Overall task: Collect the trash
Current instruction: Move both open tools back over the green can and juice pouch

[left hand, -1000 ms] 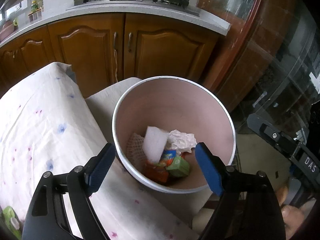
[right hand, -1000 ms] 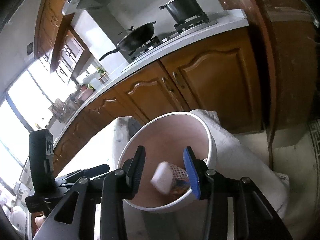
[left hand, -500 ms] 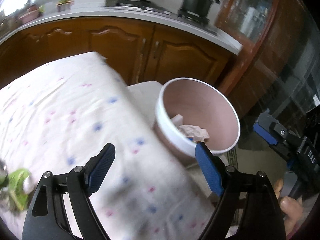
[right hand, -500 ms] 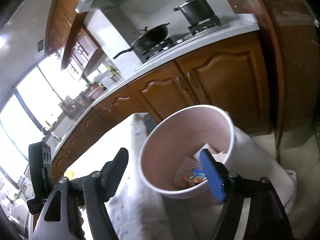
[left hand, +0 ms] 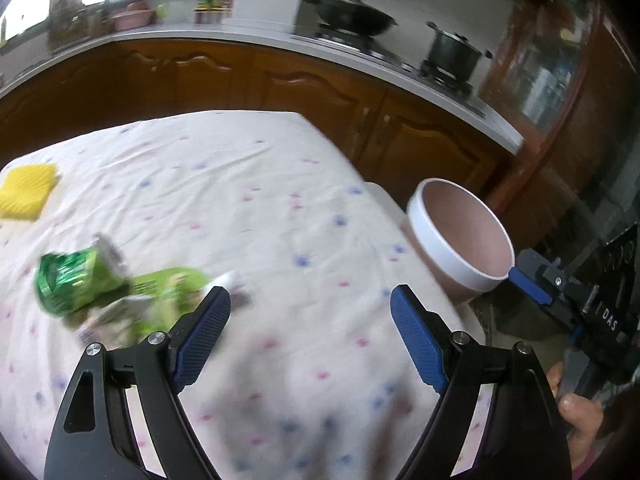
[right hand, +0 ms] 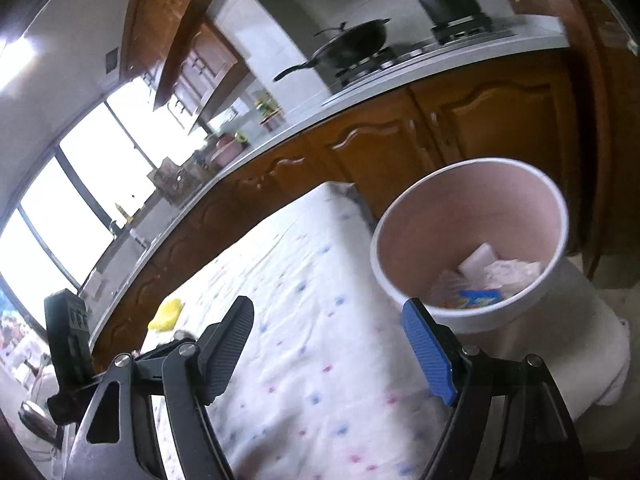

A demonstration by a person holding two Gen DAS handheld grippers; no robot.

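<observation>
Left gripper [left hand: 310, 304]: jaws spread wide, nothing between them, over the spotted tablecloth [left hand: 248, 200] at the lower centre of the left wrist view.

Right gripper [right hand: 328, 344]: jaws likewise wide and empty, lower centre of its own view. Its body also shows at the right edge of the left wrist view, where the letters "DAS" can be read on the black housing; nothing else on it is legible.

Trash on the table: green wrappers [left hand: 108, 284], crumpled and blurred, lie on the cloth at the left of the frame, just beside the left gripper's left finger. Any print on them cannot be read.

A yellow sponge [left hand: 26, 190] lies at the far left edge of the cloth.

The bin [right hand: 472, 240], pink inside with a white rim, stands beside the table's edge at the right of the right wrist view. It holds white paper and a blue-and-orange packet [right hand: 478, 298], lettering illegible.

Wok [left hand: 352, 10] and pot [left hand: 454, 54] sit on the stove, upper right.
</observation>
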